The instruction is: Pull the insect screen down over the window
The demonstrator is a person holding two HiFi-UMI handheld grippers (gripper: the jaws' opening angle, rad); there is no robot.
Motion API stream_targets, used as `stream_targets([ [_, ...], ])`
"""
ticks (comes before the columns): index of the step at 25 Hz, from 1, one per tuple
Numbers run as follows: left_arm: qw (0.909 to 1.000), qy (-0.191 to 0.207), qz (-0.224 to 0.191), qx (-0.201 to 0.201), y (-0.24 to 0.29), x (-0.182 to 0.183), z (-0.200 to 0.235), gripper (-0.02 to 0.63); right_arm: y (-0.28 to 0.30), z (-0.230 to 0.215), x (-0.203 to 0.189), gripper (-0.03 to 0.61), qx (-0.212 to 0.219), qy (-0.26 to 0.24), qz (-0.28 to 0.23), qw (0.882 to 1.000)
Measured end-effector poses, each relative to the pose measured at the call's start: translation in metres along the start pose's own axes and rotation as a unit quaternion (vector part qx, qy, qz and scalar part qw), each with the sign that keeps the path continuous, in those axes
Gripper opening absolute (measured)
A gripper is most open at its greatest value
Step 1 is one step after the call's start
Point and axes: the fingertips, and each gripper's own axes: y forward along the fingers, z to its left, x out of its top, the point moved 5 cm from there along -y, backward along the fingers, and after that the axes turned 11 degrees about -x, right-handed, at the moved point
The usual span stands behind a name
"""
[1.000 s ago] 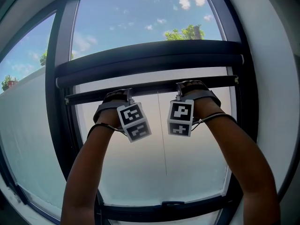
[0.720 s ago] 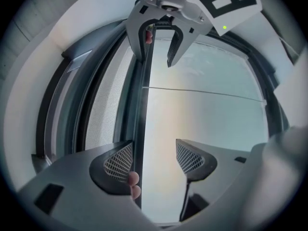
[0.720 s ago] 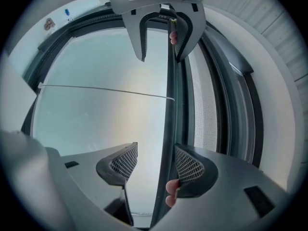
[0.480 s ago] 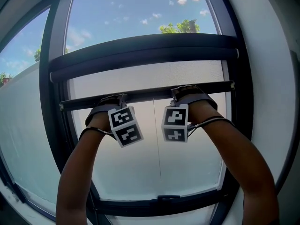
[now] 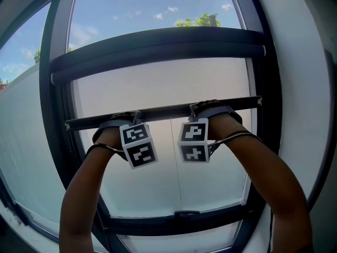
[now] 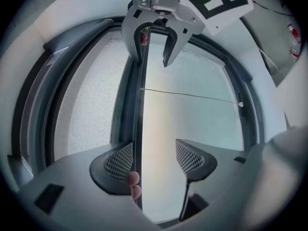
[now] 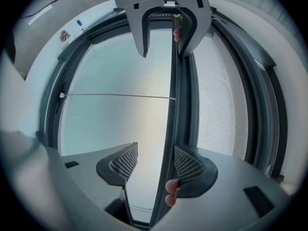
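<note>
reaching up from the lower edge of the head view, two bare forearms end at the marker cubes. the left cube (image 5: 138, 145) and the right cube (image 5: 194, 140) hang side by side, just apart, below the pull bar (image 5: 163, 110).

the left gripper (image 5: 136, 115) and the right gripper (image 5: 194, 108) both meet the pull bar near its middle. a thin cord (image 5: 174, 162) hangs from the bar between them.

in the left gripper view the fingers (image 6: 119, 160) stand wide apart. the bar passes between them, lies against one textured pad and stays clear of the other, so nothing is clamped. two bare fingertips of the hand (image 6: 134, 185) hook over the bar beside that pad. the right gripper view shows the mirror case: fingers (image 7: 190, 165) wide apart, bar against one pad only, bare fingertips (image 7: 172, 192) hooked over it.

the insect screen (image 5: 158, 80) is part-way down. its mesh spans from the dark housing (image 5: 158, 49) to the pull bar, which sits at about mid-height of the opening. below the bar the pane runs unscreened to the bottom rail of the window frame (image 5: 158, 224).

beyond the glass lie a pale wall, blue sky with small clouds, and a treetop (image 5: 200, 21).
</note>
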Motion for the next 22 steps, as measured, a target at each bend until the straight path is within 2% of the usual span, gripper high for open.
stream_targets([
  [12, 0.9992, 0.009, -0.022, -0.033, 0.008, -0.005, -0.043, 0.278, -0.013, 0.039, 0.009, 0.239, 0.068, 0.008, 0.005, 0.998],
  [17, 0.9969, 0.013, -0.038, -0.067, 0.018, -0.005, -0.070, 0.247, -0.018, 0.068, 0.013, 0.239, 0.116, -0.017, 0.015, 0.993],
  [22, 0.9961, 0.017, -0.039, -0.078, 0.026, -0.006, -0.092, 0.247, -0.021, 0.091, 0.017, 0.239, 0.135, -0.029, 0.020, 0.990],
])
